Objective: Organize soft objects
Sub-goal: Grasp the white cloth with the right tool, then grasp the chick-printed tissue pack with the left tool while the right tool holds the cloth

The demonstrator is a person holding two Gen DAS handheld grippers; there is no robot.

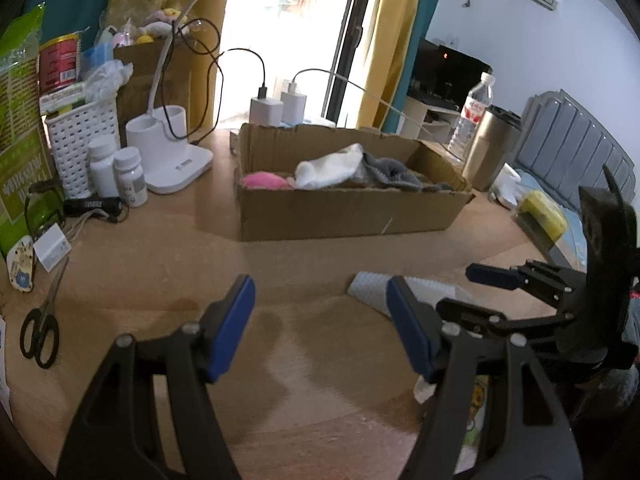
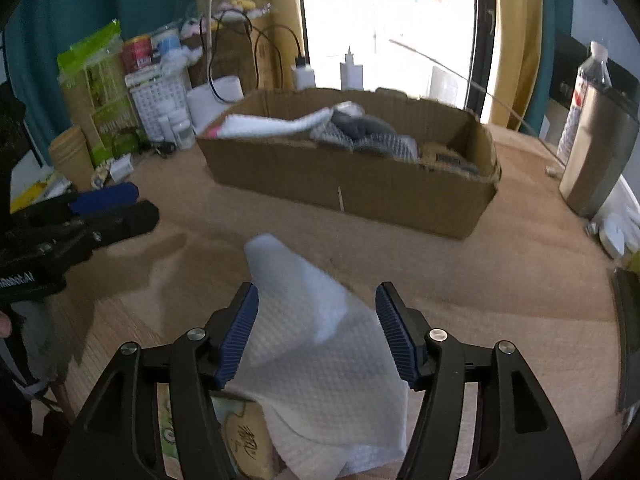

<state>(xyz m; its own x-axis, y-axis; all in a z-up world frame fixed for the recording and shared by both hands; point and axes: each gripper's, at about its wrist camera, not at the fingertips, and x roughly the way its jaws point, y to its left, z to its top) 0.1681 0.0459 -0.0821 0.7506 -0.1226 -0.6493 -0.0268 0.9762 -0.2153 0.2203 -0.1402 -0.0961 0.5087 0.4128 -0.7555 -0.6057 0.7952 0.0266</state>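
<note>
Wooden tabletop under me: my right gripper has its jaws spread wide, straddling a white waffle cloth without pinching it. My left gripper gapes too, holding nothing. Beyond, a cardboard box holds socks. Green packet lettering is unreadable

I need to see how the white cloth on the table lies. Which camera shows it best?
The right wrist view: the white cloth fills the foreground between the open right tongs. The left wrist view shows only one far corner, partly hidden behind a blue finger.
</note>
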